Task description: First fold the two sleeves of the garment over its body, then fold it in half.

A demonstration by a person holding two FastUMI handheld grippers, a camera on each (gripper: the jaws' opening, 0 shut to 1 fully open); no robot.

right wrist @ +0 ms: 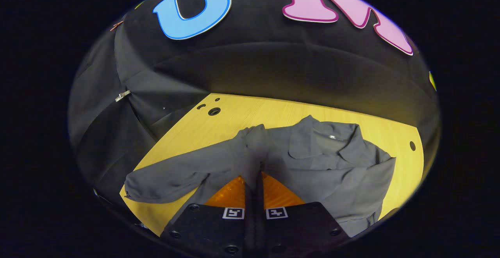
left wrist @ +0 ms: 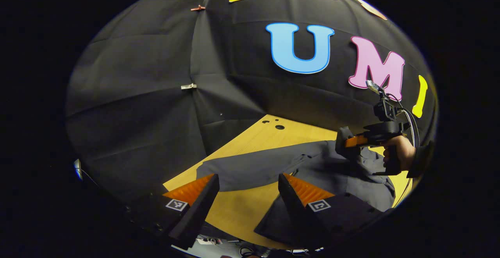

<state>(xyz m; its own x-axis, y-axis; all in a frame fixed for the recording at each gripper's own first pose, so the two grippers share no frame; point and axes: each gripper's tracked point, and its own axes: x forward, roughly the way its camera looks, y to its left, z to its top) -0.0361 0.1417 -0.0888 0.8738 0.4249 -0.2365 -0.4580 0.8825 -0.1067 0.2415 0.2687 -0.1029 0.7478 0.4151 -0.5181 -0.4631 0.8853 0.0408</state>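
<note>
A dark grey shirt [right wrist: 332,160] lies spread on the yellow wooden table [right wrist: 254,113], collar [right wrist: 328,133] toward the far wall. One sleeve [right wrist: 164,180] stretches out to the left in the right gripper view. My right gripper [right wrist: 258,166] is shut, and a bunched fold of the shirt [right wrist: 254,137] rises from between its fingers. In the left gripper view, the right gripper [left wrist: 343,145] hangs over the shirt [left wrist: 320,164], held by a hand [left wrist: 398,152]. My left gripper [left wrist: 248,178] stands open above the table's near edge, just short of the outstretched sleeve [left wrist: 242,172], with nothing between its fingers.
The table [left wrist: 273,133] has small round holes [right wrist: 214,111] at its far left corner and one hole [right wrist: 412,145] near its right edge. Black cloth walls close in behind and to the left. A cable [left wrist: 410,121] loops off the right gripper.
</note>
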